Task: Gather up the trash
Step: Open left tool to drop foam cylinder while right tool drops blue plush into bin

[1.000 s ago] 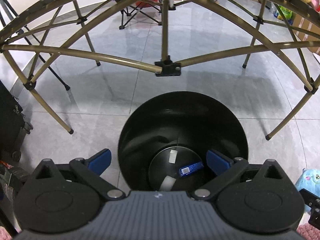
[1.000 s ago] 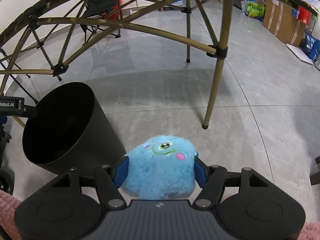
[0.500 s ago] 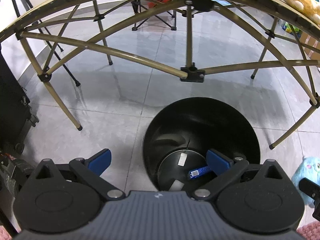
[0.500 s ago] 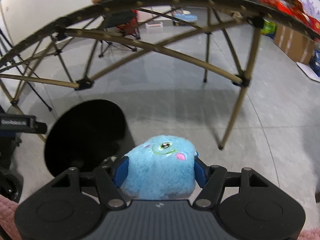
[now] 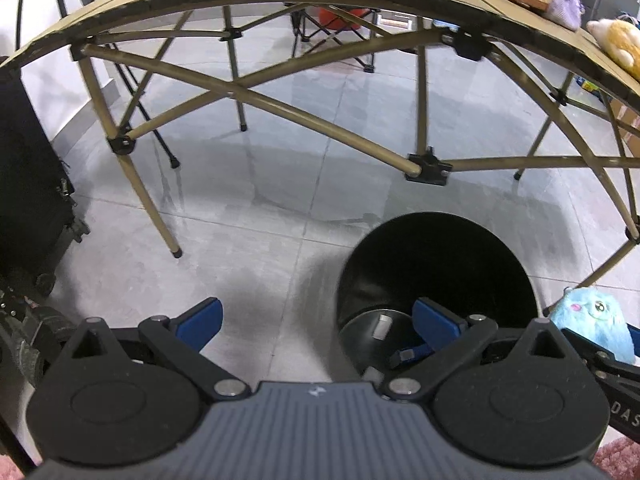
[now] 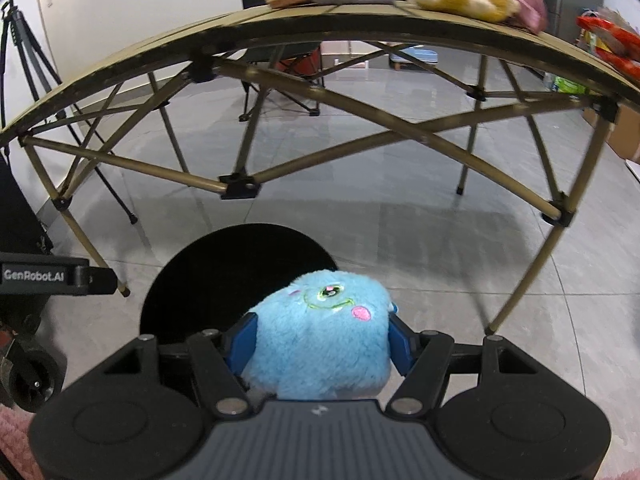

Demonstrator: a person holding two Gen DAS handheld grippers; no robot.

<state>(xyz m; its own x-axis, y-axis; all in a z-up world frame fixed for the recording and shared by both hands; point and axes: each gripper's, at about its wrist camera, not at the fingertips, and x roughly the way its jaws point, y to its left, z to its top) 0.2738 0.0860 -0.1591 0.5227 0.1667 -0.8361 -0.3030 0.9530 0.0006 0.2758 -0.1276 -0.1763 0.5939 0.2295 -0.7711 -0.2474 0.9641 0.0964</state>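
Leftward first, through the left wrist view: left gripper (image 5: 316,320) spread wide with nothing between its blue pads, hanging above grey floor tile beside the black bin (image 5: 436,280). Inside the bin, a small blue wrapper (image 5: 408,354) and a white scrap (image 5: 382,326) on the bottom. At the far right edge, the blue plush toy (image 5: 592,320) just past the bin's rim.

Then the right wrist view: right gripper (image 6: 320,340) clamped on the blue plush toy (image 6: 324,336), pads pressed into both furry flanks, bin mouth (image 6: 216,276) just behind and left. Risk, likely: soft fur slipping loose, or release too early, landing on the rim or floor. Readable: "GenRobot.AI" on the black housing (image 6: 40,276) at left.
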